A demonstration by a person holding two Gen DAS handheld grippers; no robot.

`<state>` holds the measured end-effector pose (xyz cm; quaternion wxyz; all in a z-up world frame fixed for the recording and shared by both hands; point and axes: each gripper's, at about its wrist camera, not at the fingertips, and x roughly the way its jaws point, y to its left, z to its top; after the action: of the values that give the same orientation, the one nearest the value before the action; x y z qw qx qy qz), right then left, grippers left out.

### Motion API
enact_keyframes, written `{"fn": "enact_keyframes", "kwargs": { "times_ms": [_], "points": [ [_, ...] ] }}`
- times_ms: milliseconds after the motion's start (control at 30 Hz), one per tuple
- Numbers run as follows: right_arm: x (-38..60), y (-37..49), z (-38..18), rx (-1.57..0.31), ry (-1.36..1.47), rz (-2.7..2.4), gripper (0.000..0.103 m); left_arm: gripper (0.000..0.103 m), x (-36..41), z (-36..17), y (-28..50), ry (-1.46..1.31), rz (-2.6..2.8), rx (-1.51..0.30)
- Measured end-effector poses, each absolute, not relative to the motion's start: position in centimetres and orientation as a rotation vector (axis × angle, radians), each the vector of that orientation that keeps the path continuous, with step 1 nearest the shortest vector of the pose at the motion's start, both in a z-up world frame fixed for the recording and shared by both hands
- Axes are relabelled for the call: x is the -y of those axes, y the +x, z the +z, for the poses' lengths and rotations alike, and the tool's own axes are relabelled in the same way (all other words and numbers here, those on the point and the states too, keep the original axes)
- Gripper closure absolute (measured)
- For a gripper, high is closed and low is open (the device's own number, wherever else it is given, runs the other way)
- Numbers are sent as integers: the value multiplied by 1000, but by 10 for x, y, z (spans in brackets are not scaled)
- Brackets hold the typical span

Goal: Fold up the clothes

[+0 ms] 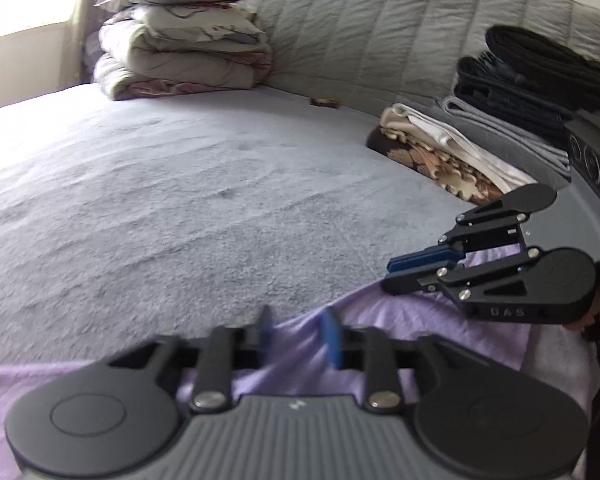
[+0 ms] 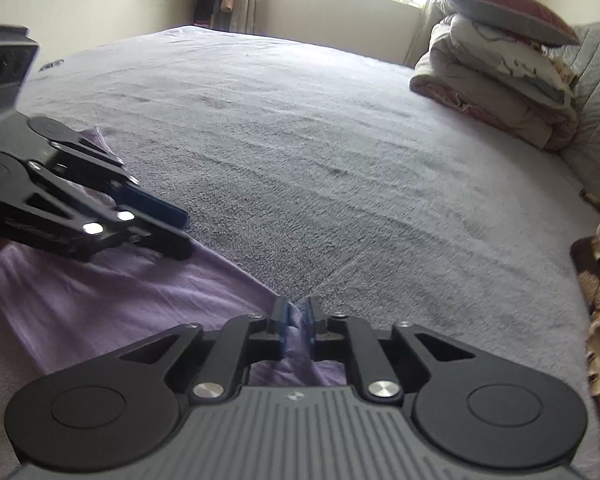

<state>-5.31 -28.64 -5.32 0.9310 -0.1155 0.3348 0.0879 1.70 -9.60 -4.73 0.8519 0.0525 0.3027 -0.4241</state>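
At the far left, in the left wrist view, a stack of folded bedding topped by a pillow is seen at the head of the grey bedspread, well apart from the work. The lilac garment is spread along the near edge of the bed, under both tools. The left gripper is held over its far edge with the blue pads spread; cloth shows between them but is not pressed, so nothing is pinched. Further right, the right gripper is lowered onto the same edge. In its own view the right gripper is seen nearly pressed together, a ridge of lilac garment rising in the narrow gap; whether the fabric is truly clamped cannot be told. At the far right a pile of folded clothes is stacked against the headboard.

The step is judged to be a grasp of the far edge at two points. It would be done well if both pinches were taken at matching places along the hem, only the top layer gathered, and the bedspread left out of the jaws before any lift.
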Motion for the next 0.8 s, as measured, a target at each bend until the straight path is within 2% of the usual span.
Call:
{"fn": "enact_keyframes", "kwargs": {
  "times_ms": [100, 267, 433, 533, 800],
  "points": [
    [280, -55, -52, -687, -268, 153, 82, 55, 79, -42, 9, 97, -856, -644],
    [268, -57, -48, -675, -294, 118, 79, 43, 35, -36, -5, 61, -779, -626],
    [254, -59, -42, -656, -276, 74, 71, 41, -20, -33, -16, 3, -680, -631],
    [246, -63, -40, -645, -232, 51, 61, 41, -55, -33, -24, -30, -625, -614],
    [204, -86, -39, -644, -72, 118, 58, 41, -116, -46, -45, -67, -664, -629]
  ]
}}
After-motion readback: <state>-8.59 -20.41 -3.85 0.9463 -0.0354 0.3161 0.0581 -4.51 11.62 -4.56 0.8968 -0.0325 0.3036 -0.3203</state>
